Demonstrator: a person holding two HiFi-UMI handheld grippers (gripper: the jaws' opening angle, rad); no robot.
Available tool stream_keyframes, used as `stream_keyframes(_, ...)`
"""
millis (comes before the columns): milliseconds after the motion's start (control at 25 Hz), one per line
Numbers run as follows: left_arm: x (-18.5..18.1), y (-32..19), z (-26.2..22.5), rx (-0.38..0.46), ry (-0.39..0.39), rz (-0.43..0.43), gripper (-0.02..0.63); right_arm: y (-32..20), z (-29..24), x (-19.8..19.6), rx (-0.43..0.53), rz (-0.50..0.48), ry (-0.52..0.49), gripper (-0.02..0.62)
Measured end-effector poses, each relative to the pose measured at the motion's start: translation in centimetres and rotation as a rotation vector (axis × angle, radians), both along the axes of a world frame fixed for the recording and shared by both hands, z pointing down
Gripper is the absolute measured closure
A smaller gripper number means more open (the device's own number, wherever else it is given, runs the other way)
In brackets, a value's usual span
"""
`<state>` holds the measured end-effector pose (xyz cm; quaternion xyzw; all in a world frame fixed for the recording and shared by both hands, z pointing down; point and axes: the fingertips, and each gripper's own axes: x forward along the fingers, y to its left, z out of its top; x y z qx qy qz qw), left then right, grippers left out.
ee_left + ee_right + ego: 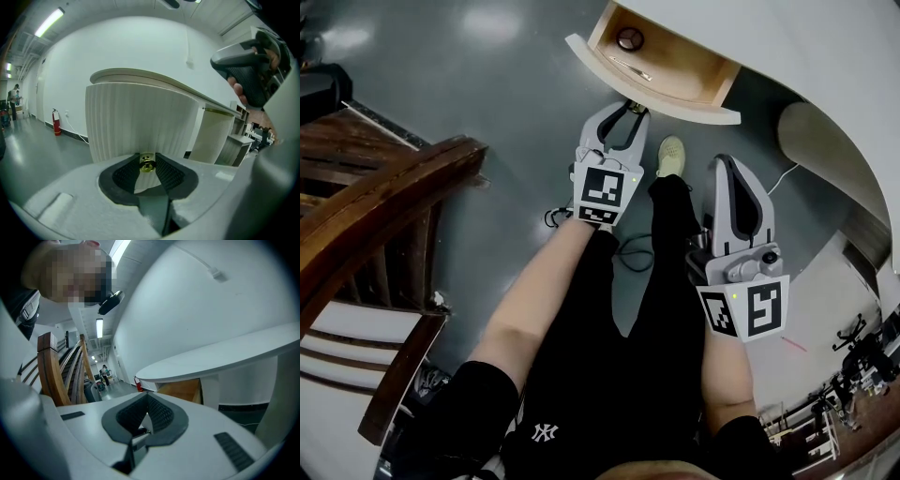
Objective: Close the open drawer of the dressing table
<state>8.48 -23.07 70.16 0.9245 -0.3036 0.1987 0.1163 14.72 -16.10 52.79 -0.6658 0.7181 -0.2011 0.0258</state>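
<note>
Head view: the open drawer [675, 105] juts from the white dressing table [806, 47] at the top of frame, directly ahead of the left gripper [629, 110], whose tips meet the drawer's front panel. That fluted panel's long axis runs upper-left to lower-right; the drawer's travel lies across it, up and right into the table, roughly in line with where the left gripper points. Left gripper view shows the small brass knob [146, 162] between the jaw tips, the pads closed against it on both sides. The right gripper [727, 161] hangs back beside the person's leg, well short of the drawer, its jaws drawn together on nothing. So the left is the nearer hand, and a straight push looks like all that is needed. Readable writing: only an "NY" logo [545, 432] on the black shorts.
</note>
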Motion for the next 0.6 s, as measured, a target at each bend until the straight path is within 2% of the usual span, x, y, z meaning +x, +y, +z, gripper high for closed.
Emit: stream_keyframes(600, 5.6, -6.0, -0.2, 0.080, 0.058, -0.003, 0.495, -1.7, 3.0, 3.3, -0.021, -0.014, -0.013, 0.580)
